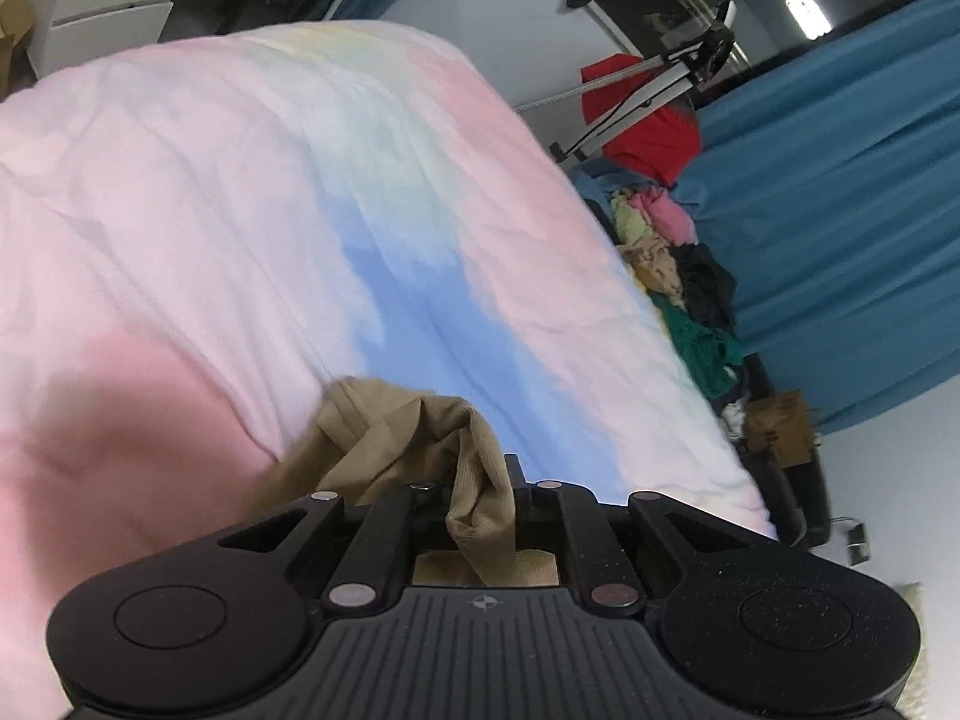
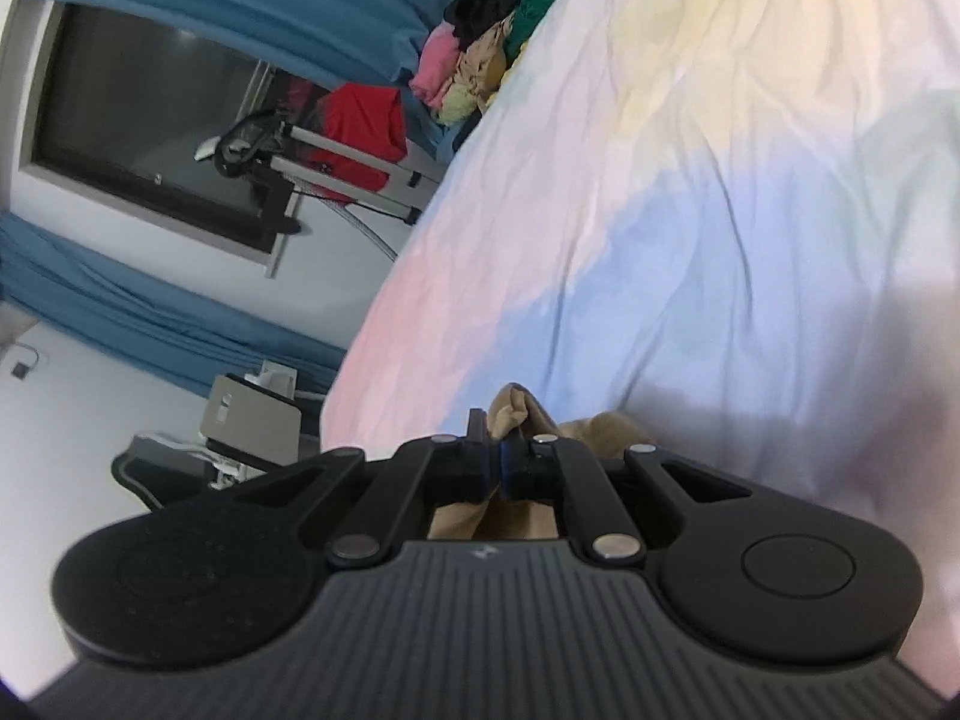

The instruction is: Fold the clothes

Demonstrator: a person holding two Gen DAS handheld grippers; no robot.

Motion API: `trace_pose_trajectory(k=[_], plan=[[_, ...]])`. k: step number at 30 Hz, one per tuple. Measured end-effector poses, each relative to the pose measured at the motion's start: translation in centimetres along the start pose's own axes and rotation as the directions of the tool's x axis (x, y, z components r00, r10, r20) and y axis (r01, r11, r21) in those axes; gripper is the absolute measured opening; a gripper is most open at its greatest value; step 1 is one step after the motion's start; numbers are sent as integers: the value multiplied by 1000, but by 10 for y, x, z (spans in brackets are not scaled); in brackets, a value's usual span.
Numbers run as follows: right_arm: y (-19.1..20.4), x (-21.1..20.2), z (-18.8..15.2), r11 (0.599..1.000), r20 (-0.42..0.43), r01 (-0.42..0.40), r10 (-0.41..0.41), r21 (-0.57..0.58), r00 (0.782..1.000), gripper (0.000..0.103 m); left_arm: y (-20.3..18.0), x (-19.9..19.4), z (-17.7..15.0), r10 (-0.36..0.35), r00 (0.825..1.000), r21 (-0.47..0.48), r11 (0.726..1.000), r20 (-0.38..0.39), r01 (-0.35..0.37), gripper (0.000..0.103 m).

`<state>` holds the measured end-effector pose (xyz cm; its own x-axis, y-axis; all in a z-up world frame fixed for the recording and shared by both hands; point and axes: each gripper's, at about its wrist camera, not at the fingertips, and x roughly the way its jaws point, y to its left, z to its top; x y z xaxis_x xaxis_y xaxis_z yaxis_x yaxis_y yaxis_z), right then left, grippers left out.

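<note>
A tan ribbed garment (image 1: pixel 396 438) bunches just ahead of my left gripper (image 1: pixel 480 492), which is shut on a fold of it; the cloth drapes down between the jaws. In the right wrist view the same tan garment (image 2: pixel 516 414) pokes up between the closed fingers of my right gripper (image 2: pixel 497 450), shut on another part of it. Both grippers hold the garment over a bed with a pastel tie-dye sheet (image 1: pixel 240 180), pink, blue and yellow (image 2: pixel 720 180). Most of the garment is hidden behind the gripper bodies.
A pile of mixed clothes (image 1: pixel 672 264) lies along the bed's far edge, also visible as a clothes pile (image 2: pixel 486 54). Blue curtains (image 1: pixel 840 180) hang beyond. A red garment (image 1: pixel 648 120) hangs on a metal stand (image 2: pixel 336 162). A cardboard box (image 1: pixel 774 426) stands on the floor.
</note>
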<state>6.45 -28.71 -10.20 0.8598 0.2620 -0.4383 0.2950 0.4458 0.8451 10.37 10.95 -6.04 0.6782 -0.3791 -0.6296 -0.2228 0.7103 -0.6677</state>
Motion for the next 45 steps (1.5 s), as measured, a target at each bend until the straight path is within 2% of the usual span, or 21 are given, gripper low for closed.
trace_pose_trajectory(k=[6,12,14,16,17,18,19,20,21,23,26,27,28,29,31,32,37,42,45], plan=[[-17,34,5,999,-33,38,-39,-38,999,7,1,39,0,61,998,105,993,2,-61,11],[-25,50,9,996,-69,41,-47,-81,997,8,0,45,-2,79,997,156,985,12,-80,14],[-23,49,8,995,-75,28,-36,-99,997,9,-8,37,-6,76,996,205,975,46,-84,24],[-19,46,8,992,-84,9,-20,-126,996,13,-16,29,-11,72,994,254,963,81,-90,51],[-17,44,8,990,-88,-3,-10,-141,996,17,-20,25,-13,69,993,277,956,98,-94,56],[-14,41,9,988,-90,-24,10,-155,996,37,-24,21,-15,66,991,301,949,115,-98,66],[-11,36,8,985,-86,-54,40,-165,995,69,-27,17,-17,62,989,324,940,132,-102,75],[-6,31,7,980,-75,-84,72,-178,995,81,-31,13,-19,58,987,347,932,149,-107,79],[-1,25,7,975,-63,-114,104,-193,993,87,-35,9,-22,54,985,370,922,165,-112,83],[10,15,4,960,-44,-158,152,-233,987,87,-43,1,-26,43,979,414,902,198,-124,84],[27,0,-5,922,-7,-166,175,-348,985,86,-48,-5,-34,49,971,472,867,235,-158,85],[32,-2,-9,901,-10,-159,170,-403,985,81,-50,-6,-37,51,969,492,854,243,-168,85],[37,-2,-14,879,-21,-146,153,-454,988,67,-51,-5,-39,60,969,508,843,240,-178,85],[43,1,-19,855,-38,-127,125,-503,991,62,-52,-5,-42,69,969,525,830,236,-187,85],[49,11,-30,807,-74,-93,61,-583,995,45,-53,3,-44,90,971,553,809,223,-202,85],[50,16,-34,790,-80,-75,33,-609,996,41,-52,5,-46,96,970,565,799,222,-208,85],[52,42,-51,697,-64,17,-90,-717,994,38,-50,33,-56,169,966,621,741,196,-256,85],[48,63,-52,678,-56,49,-133,-733,990,36,-48,48,-67,210,953,667,681,216,-301,85],[49,60,-55,670,-50,50,-129,-740,990,37,-49,46,-71,210,951,678,667,228,-309,85]])
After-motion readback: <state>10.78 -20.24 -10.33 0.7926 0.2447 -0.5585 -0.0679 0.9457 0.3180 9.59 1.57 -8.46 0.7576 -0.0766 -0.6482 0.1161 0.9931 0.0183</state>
